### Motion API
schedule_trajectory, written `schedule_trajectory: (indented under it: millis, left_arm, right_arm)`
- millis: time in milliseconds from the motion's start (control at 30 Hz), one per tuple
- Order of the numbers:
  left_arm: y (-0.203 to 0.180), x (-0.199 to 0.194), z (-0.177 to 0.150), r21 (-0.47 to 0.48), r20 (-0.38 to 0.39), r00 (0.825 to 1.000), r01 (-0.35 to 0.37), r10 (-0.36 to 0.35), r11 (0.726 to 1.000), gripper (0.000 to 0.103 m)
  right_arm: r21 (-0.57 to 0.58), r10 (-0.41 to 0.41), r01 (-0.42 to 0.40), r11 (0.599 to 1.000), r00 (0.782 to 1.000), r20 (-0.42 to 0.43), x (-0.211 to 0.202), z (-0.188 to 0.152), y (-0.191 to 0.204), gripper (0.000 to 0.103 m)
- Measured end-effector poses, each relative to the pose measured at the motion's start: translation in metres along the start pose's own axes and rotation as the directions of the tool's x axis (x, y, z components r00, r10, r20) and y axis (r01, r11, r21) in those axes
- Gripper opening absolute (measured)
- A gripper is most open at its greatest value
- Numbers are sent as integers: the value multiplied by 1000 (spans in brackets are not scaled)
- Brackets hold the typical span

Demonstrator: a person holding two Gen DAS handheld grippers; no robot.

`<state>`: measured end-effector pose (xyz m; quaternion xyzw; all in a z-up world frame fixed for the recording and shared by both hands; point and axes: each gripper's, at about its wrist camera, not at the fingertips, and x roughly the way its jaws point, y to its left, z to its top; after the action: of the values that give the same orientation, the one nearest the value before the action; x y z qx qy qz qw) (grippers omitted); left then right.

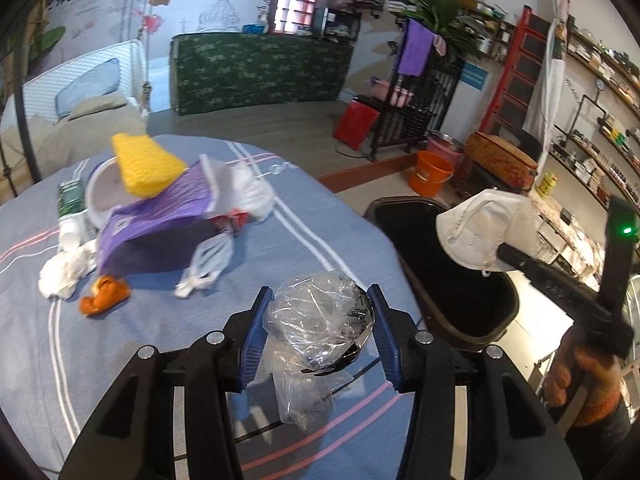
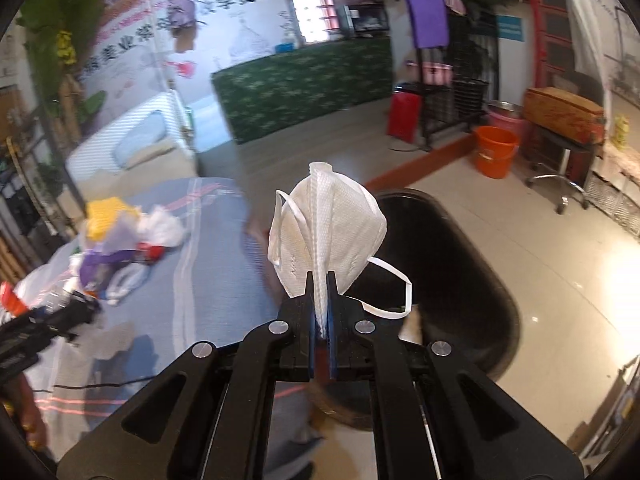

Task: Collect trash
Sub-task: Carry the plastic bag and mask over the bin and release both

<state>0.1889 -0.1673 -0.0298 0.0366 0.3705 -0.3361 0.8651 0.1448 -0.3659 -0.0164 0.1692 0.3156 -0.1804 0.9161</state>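
My left gripper (image 1: 320,300) is shut on a crumpled clear plastic wrap (image 1: 320,320) over the blue striped tablecloth (image 1: 168,340). My right gripper (image 2: 320,280) is shut on a white face mask (image 2: 332,232) and holds it above the black trash bin (image 2: 460,280). In the left wrist view the mask (image 1: 480,228) hangs over the bin (image 1: 440,260) beside the table. More trash lies on the table: a purple carton (image 1: 160,224), a yellow sponge (image 1: 144,164), white tissues (image 1: 64,268), an orange peel (image 1: 104,294), a tied white bag (image 1: 208,260).
A white cup (image 1: 104,188) and a green bottle (image 1: 70,200) lie behind the carton. On the floor beyond stand an orange bucket (image 1: 430,172), a pink basin (image 1: 444,148) and a black rack (image 1: 412,112). Shelves line the right wall (image 1: 600,120).
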Motion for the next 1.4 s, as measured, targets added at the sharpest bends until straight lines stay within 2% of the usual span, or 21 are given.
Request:
schedule_trajectory:
  millis: [100,300,400,467,533,567,700,800,1033,1400]
  left_arm:
    - [-18,10,7,44,-3,1000,31,-31,999,48]
    - [-54,28,16,125,-13,997,78,-77,989,48]
    - [-68,39,20,143,-36,994,105,-101,984,48]
    - [-75,47,21,143,-55,991,126,-119,982,48]
    - [-83,53,23,152,-65,990,137,-128,979,48]
    - [-86,56,23,158,-70,989,141,-131,977,48]
    - [-95,65,25,173,-89,985,163,-150,971,48]
    - [-103,72,30,178,-103,981,182,-165,967,48]
    - [-127,97,42,184,-140,971,215,-191,959,48]
    - [-166,143,42,247,-224,959,226,-171,942,47]
  right_arm:
    - [-9,-69,69,998,997,-23,15,-1,-16,5]
    - [22,-113,115,993,991,-70,43,-6,-42,5]
    - [53,-108,114,992,988,-109,56,-12,-54,7]
    - [72,-120,130,989,985,-128,57,-17,-59,21]
    - [84,-123,133,988,986,-110,52,-20,-63,61]
    - [88,-128,136,987,987,-96,49,-21,-64,64]
    - [83,-125,130,988,990,-66,31,-22,-66,64]
    - [99,-123,126,987,992,-39,14,-23,-70,72]
    - [127,-146,146,981,989,-5,-18,-26,-81,72]
    - [159,-198,189,969,979,41,-55,-28,-96,73]
